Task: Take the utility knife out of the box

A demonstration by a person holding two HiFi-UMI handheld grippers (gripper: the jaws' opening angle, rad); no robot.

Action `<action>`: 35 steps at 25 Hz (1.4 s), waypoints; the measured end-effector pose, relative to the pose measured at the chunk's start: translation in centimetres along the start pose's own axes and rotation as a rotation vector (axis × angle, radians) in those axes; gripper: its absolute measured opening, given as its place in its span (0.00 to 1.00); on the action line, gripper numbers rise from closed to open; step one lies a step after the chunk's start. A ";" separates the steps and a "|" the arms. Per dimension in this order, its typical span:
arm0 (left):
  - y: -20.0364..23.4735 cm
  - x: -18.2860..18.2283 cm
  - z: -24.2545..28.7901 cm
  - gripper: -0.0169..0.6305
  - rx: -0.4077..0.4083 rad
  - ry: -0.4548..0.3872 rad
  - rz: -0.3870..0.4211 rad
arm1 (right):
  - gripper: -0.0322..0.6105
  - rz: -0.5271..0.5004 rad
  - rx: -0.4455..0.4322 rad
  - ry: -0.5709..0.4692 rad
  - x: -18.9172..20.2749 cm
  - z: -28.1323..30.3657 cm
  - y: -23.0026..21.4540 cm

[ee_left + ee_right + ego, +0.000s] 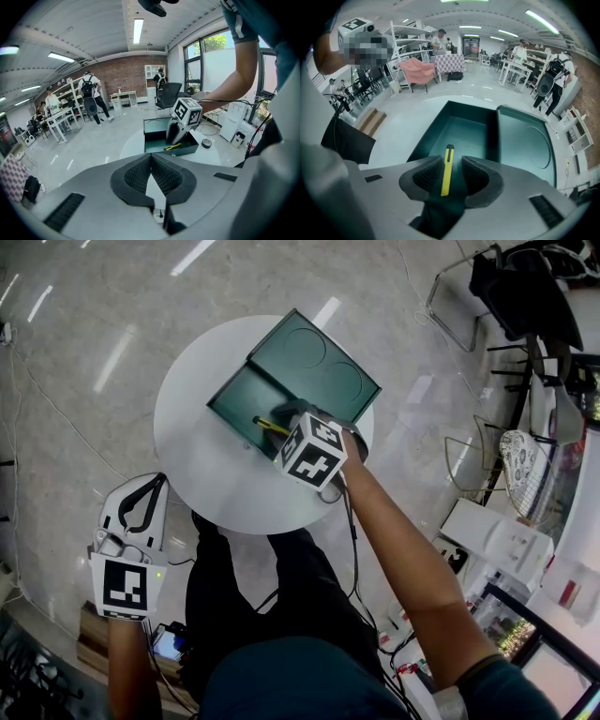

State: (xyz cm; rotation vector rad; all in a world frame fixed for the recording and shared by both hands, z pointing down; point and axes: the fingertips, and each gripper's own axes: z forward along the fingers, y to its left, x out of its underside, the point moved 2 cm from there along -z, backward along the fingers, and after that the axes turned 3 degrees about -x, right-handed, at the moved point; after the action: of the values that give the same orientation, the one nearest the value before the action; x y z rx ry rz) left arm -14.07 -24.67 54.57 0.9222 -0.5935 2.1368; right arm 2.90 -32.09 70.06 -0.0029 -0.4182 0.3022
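My right gripper (451,165) is open, with the yellow utility knife (446,180) between its fingers (425,177) in the green box (461,129). My left gripper (151,158) is closed tight, holding nothing.

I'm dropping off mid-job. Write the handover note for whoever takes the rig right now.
Left gripper: shut, empty, held beside the round white table.
Right gripper: open, down in the green box, with a jaw on either side of the yellow utility knife, not pressing it.
Done: box open, knife lined up.
Left: close on the knife and lift it out.
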 end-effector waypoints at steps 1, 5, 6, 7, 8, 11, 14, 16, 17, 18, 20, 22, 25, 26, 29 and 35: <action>0.0 0.1 0.0 0.05 0.000 0.001 -0.001 | 0.29 -0.004 -0.007 0.029 0.3 0.3 0.2; 0.0 0.4 0.0 0.05 -0.003 0.003 -0.013 | 0.30 -0.052 0.039 0.130 1.0 1.2 0.2; -0.1 0.6 0.0 0.05 -0.004 0.002 -0.015 | 0.30 -0.066 0.056 0.150 1.0 1.4 0.2; -0.1 0.8 0.0 0.05 -0.005 0.002 -0.017 | 0.30 -0.080 0.069 0.173 1.1 1.6 0.3; -0.1 1.0 -0.1 0.05 -0.005 0.003 -0.018 | 0.30 -0.094 0.080 0.198 1.2 1.9 0.5; -0.1 1.4 -0.2 0.05 -0.005 0.003 -0.017 | 0.29 -0.128 0.093 0.270 1.6 2.9 1.1; 0.0 1.9 -0.4 0.05 -0.009 0.002 -0.029 | 0.24 -0.119 0.090 0.297 1.7 3.5 1.5; 0.2 2.1 -0.8 0.05 -0.012 0.001 -0.028 | 0.23 -0.096 0.084 0.288 1.6 3.5 1.7; 0.3 2.1 -1.1 0.05 -0.013 -0.001 -0.027 | 0.21 -0.081 0.078 0.281 1.4 3.4 1.8; 0.3 2.0 -1.3 0.05 -0.014 -0.002 -0.025 | 0.20 -0.065 0.071 0.272 1.4 3.3 1.9; 0.3 1.9 -1.7 0.05 -0.016 -0.004 -0.022 | 0.17 -0.039 0.066 0.257 1.4 3.1 2.0; 0.3 2.1 -1.9 0.05 -0.018 -0.007 -0.021 | 0.17 -0.016 0.069 0.243 1.4 3.2 2.1; 0.2 2.3 -2.3 0.05 -0.023 -0.009 -0.026 | 0.16 0.012 0.074 0.218 1.5 3.3 2.1; 0.1 2.1 -2.4 0.05 -0.024 -0.009 -0.026 | 0.16 0.024 0.075 0.208 1.7 3.1 2.1; -0.3 1.9 -2.6 0.05 -0.028 -0.001 -0.014 | 0.16 0.060 0.080 0.176 2.1 2.5 1.9; -0.3 1.3 -3.9 0.05 -0.032 -0.019 -0.001 | 0.16 0.091 0.097 0.127 1.8 1.3 3.0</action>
State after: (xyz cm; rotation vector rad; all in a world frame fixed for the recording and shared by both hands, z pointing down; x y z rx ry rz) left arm -16.09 -21.45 53.11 0.9264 -0.6352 2.1141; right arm 3.03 -28.81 71.79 0.0535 -0.2773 0.4099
